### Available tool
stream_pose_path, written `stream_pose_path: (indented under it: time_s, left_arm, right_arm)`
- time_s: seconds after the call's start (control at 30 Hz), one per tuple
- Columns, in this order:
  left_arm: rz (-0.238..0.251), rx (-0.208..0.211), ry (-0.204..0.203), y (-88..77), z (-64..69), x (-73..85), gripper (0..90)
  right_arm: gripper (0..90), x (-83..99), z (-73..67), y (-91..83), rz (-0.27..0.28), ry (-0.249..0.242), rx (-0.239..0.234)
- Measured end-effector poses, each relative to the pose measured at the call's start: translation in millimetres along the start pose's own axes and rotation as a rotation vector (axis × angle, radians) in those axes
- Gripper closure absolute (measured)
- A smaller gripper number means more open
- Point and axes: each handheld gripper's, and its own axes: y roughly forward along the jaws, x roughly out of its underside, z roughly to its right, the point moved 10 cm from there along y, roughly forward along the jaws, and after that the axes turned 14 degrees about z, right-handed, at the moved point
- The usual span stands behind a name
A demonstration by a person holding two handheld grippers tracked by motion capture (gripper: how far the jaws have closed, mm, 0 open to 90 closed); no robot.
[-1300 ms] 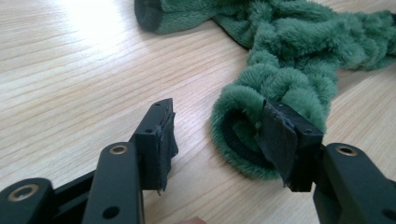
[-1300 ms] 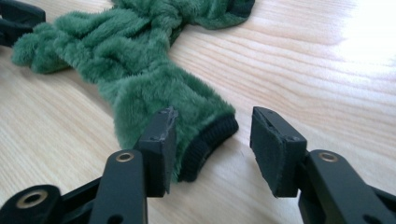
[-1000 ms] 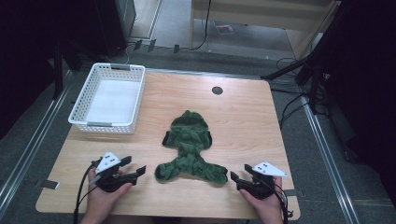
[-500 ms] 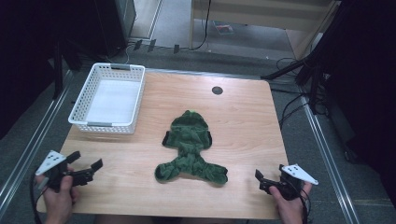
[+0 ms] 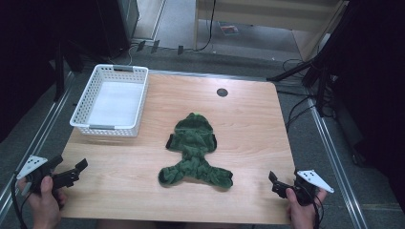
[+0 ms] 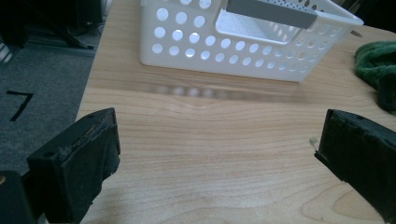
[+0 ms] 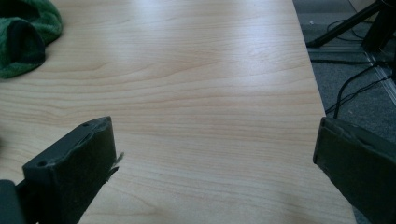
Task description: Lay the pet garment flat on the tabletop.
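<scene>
A green fuzzy hooded garment (image 5: 196,152) lies spread flat in the middle of the wooden table (image 5: 248,119), hood toward the far side. My left gripper (image 5: 71,166) is at the front left corner, well left of the garment. Its jaws have just been opening and stand wide with nothing between them (image 6: 215,154). My right gripper (image 5: 276,183) is at the front right corner, apart from the garment's leg. Its jaws have also just been opening and hold nothing (image 7: 215,154). An edge of the garment shows in the left gripper view (image 6: 380,70) and the right gripper view (image 7: 23,32).
A white perforated basket (image 5: 107,128) stands at the table's left, ahead of my left gripper (image 6: 224,51). A round cable hole (image 5: 222,92) sits near the far edge. Cables and stand legs (image 5: 305,71) lie on the floor to the right.
Both hands have drawn outward from the garment's lower end to the table's front corners. The jaws of both grippers stand wider. The garment has stayed in place.
</scene>
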Motion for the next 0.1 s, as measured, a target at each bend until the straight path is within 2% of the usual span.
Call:
stream_pose_path:
  time_s: [0.1]
  left_arm:
    - [0.003,0.005,-0.025,0.2,-1.7,-0.6,0.0]
  right_arm:
    - [0.0,0.8,-0.5,0.8,-0.006,-0.005,0.002]
